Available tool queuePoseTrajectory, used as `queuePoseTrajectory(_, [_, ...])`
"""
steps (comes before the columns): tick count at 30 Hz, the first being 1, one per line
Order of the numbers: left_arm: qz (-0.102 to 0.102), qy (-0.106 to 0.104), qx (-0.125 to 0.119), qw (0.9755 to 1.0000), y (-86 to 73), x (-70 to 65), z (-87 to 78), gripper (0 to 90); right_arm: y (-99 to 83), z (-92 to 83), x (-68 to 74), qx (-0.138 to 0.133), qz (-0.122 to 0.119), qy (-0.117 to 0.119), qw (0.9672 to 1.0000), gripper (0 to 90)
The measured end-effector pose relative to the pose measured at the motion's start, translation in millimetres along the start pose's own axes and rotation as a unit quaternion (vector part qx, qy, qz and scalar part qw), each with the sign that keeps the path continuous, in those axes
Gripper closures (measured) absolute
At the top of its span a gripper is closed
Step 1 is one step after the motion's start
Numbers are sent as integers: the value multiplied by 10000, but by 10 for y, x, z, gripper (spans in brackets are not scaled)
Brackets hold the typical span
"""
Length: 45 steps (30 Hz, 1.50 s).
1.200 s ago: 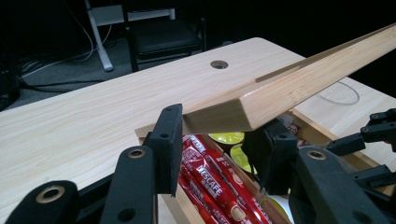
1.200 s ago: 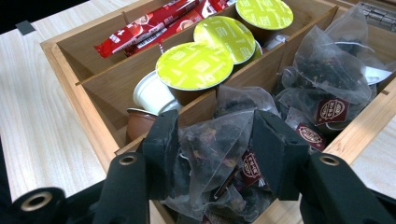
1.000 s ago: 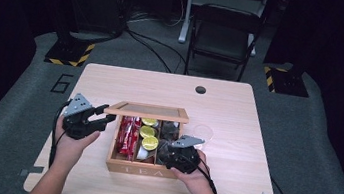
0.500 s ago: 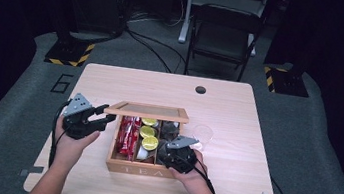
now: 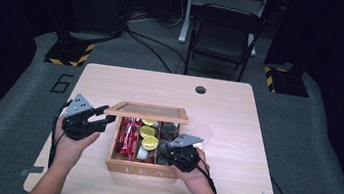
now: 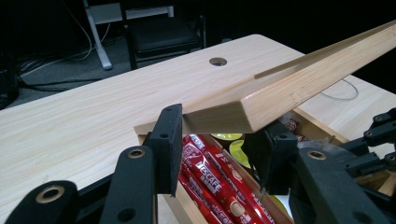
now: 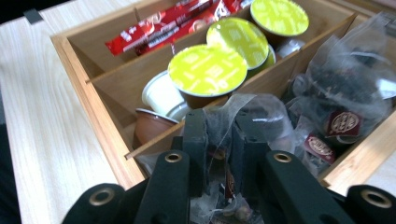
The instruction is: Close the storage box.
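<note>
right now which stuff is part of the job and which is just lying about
In the job: left gripper shut on the box lid; right gripper shut on a clear tea bag; wooden tea box.
Lying about: red coffee sticks, yellow-lidded pods, clear cup.

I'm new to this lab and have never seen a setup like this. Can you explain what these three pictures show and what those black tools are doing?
A person sits at a wooden table and holds hand-operated tongs in each hand, each carrying its own camera. One picture looks down from above the table; the other two look along each pair of black jaws. On the table stands a wooden tea box with red coffee sticks, green-lidded capsules and clear tea bags. The left tongs are shut on the edge of the box's lid, holding it raised. The right tongs, whose jaws have just been closing, pinch a clear tea bag in the right-hand compartment.
</note>
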State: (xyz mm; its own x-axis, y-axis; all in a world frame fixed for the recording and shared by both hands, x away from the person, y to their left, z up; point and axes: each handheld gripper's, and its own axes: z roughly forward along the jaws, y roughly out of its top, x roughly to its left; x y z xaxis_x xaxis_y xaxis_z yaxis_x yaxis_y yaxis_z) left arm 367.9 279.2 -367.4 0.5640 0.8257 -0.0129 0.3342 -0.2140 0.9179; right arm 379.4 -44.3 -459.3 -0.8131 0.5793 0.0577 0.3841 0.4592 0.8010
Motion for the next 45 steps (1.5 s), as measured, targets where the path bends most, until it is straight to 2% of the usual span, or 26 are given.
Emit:
queuePoseTrajectory(10, [-21,-1,-5,10000,-2,-3,0,574,71,-173,-23,-319,14,-31,9995,778])
queuePoseTrajectory(22, [-24,-2,-5,10000,-4,-4,-1,574,88,-339,-128,-523,200,-161,9983,778])
queuePoseTrajectory(30, [-24,-8,8,10000,-4,-5,-3,574,101,-488,-256,-737,315,-396,9960,778])
queuePoseTrajectory(35, [-26,-4,4,10000,-5,-7,-2,574,86,-579,-341,-802,466,-508,9944,778])
queuePoseTrajectory(45, [-9,-3,12,10000,-6,-6,-3,574,77,-699,-430,-907,523,-722,9919,778])
